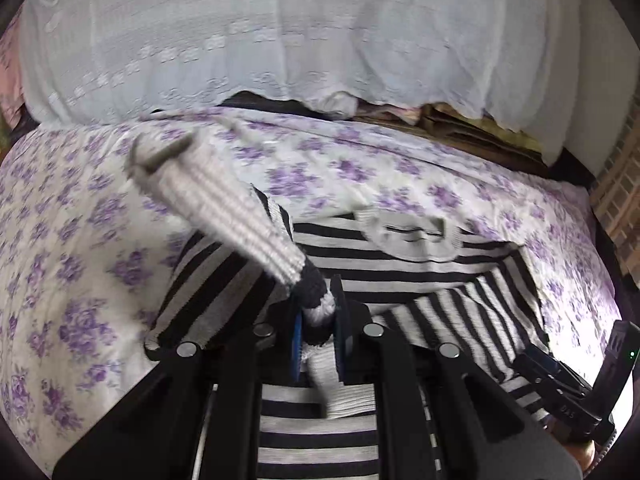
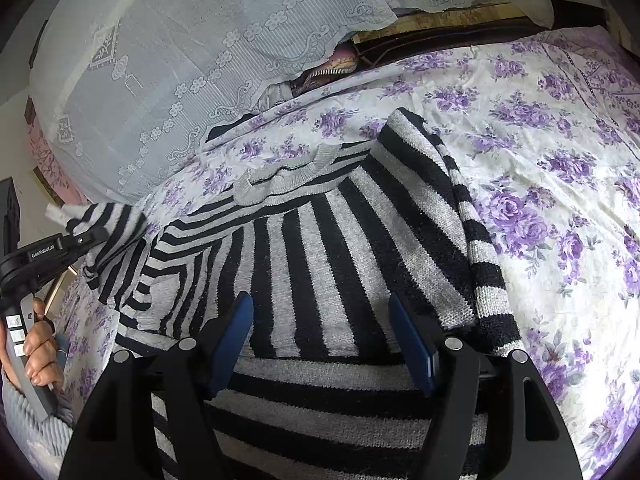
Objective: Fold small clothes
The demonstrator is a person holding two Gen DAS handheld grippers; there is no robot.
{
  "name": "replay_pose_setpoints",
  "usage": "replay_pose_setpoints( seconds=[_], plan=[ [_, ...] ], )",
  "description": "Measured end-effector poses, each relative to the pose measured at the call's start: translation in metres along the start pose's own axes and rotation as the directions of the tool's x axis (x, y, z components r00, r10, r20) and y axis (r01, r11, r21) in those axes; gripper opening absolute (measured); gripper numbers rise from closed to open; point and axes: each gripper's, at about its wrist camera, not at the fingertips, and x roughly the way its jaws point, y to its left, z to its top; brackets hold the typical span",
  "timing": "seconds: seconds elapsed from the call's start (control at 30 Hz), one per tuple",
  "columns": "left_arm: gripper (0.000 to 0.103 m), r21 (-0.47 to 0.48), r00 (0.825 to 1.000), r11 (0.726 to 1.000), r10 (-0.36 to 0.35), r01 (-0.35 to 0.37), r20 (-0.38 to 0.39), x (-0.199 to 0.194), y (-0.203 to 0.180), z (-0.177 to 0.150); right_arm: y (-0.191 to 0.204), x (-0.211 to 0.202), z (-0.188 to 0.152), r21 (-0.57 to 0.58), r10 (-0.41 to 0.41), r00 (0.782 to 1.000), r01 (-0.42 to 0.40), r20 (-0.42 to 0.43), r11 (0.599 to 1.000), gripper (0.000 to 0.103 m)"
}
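Note:
A black-and-grey striped knit sweater (image 2: 320,232) lies on the bed, collar (image 2: 288,176) toward the far side; it also shows in the left wrist view (image 1: 400,264). Its right sleeve (image 2: 472,240) is folded along the body. My left gripper (image 1: 320,320) is shut on the left sleeve (image 1: 224,208), lifted off the bed with the ribbed grey cuff sticking up and blurred. The left gripper shows in the right wrist view (image 2: 80,240) at the left edge. My right gripper (image 2: 320,332) is open and empty, just above the sweater's lower body.
The bed has a white sheet with purple flowers (image 2: 560,200). A white lace cover (image 1: 280,32) hangs over bedding along the far side. A dark headboard edge (image 2: 440,40) shows behind. The right gripper appears at the lower right of the left wrist view (image 1: 580,392).

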Motion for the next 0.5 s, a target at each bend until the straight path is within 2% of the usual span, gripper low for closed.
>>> replay_pose_setpoints(
  seconds=[0.17, 0.43, 0.5],
  plan=[
    [0.011, 0.067, 1.0, 0.997, -0.025, 0.026, -0.007, 0.007, -0.041, -0.006, -0.003, 0.0, 0.0, 0.015, 0.015, 1.0, -0.015, 0.002, 1.0, 0.071],
    [0.011, 0.167, 0.995, 0.982, -0.078, 0.087, -0.06, 0.028, -0.101, -0.028, -0.005, 0.0, 0.0, 0.029, 0.026, 1.0, -0.026, 0.005, 0.999, 0.071],
    [0.011, 0.198, 0.995, 0.977, -0.072, 0.085, -0.072, 0.035, -0.114, -0.036, -0.005, 0.0, 0.0, 0.032, 0.029, 1.0, -0.029, 0.006, 0.999, 0.071]
  ],
)
